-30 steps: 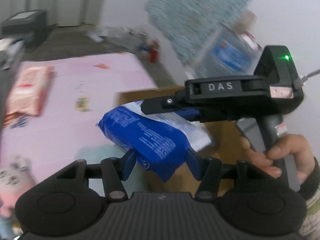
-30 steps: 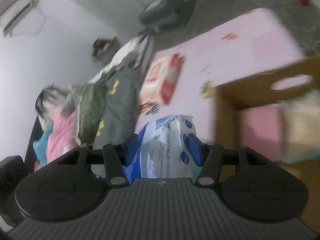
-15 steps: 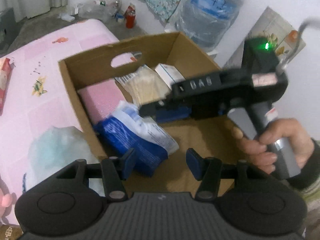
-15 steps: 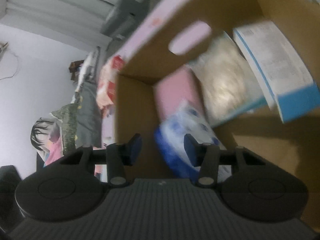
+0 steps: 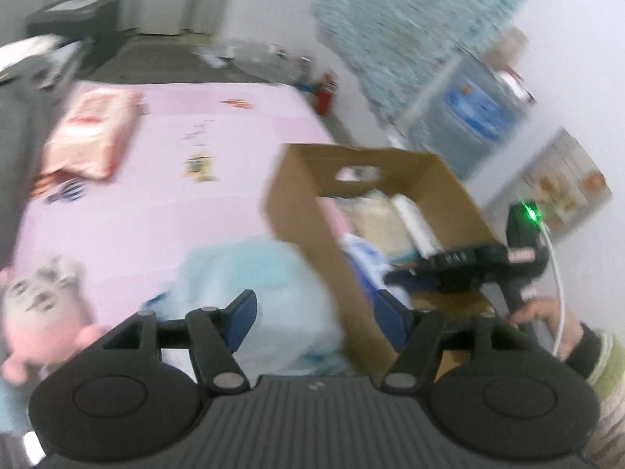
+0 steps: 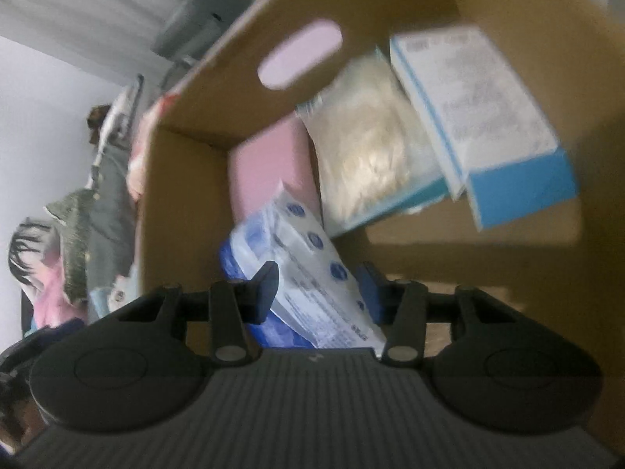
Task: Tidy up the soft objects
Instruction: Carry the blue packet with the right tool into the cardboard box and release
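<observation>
A blue and white soft pack (image 6: 304,265) leans inside the cardboard box (image 6: 175,203) against a pink item (image 6: 269,172). My right gripper (image 6: 318,289) is down in the box with the pack filling the gap between its pads; its jaws are still closing on it. In the left wrist view the same pack (image 5: 363,254) shows blurred inside the box (image 5: 312,211), under the right gripper's black handle (image 5: 519,258). My left gripper (image 5: 316,316) is outside the box, over its near wall, jaws opening and holding nothing. A pale blue soft bag (image 5: 273,285) lies below it.
Also in the box are a cream bag (image 6: 367,156) and a white and blue carton (image 6: 480,117). On the pink mat (image 5: 156,211) lie a pink and red pack (image 5: 90,136) and a plush toy (image 5: 35,305). A water bottle (image 5: 468,109) stands by the wall.
The left gripper let go of the blue pack, opened and drew back out of the box. The right gripper carried the pack down into the box and narrowed on it.
</observation>
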Action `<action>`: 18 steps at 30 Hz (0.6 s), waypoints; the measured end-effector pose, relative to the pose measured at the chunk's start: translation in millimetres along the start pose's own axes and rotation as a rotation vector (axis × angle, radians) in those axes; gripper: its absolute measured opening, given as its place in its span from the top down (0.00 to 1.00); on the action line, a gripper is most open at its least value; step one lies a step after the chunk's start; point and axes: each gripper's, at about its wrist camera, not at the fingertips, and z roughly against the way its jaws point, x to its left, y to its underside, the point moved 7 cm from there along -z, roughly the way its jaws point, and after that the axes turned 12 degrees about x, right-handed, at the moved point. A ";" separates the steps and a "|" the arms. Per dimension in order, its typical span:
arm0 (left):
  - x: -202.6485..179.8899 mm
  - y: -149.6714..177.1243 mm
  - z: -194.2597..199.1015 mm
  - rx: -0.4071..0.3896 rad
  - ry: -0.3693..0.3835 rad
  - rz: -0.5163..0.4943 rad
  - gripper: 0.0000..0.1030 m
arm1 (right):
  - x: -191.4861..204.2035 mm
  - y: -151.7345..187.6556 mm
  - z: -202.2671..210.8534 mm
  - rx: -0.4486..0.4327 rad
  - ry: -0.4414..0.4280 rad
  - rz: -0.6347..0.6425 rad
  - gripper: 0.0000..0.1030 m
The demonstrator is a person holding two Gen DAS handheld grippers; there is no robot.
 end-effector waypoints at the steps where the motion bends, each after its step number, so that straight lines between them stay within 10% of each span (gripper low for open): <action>1: 10.4 2.3 3.9 -0.012 -0.011 0.021 0.34 | 1.9 1.3 -9.0 0.017 0.002 0.002 0.61; 11: 105.0 36.4 57.1 -0.109 -0.077 0.224 0.34 | 30.2 21.1 -29.9 0.084 0.054 0.113 0.64; 18: 123.8 56.9 78.7 -0.168 -0.125 0.258 0.34 | 56.6 -11.1 -5.8 -0.051 0.104 0.167 0.65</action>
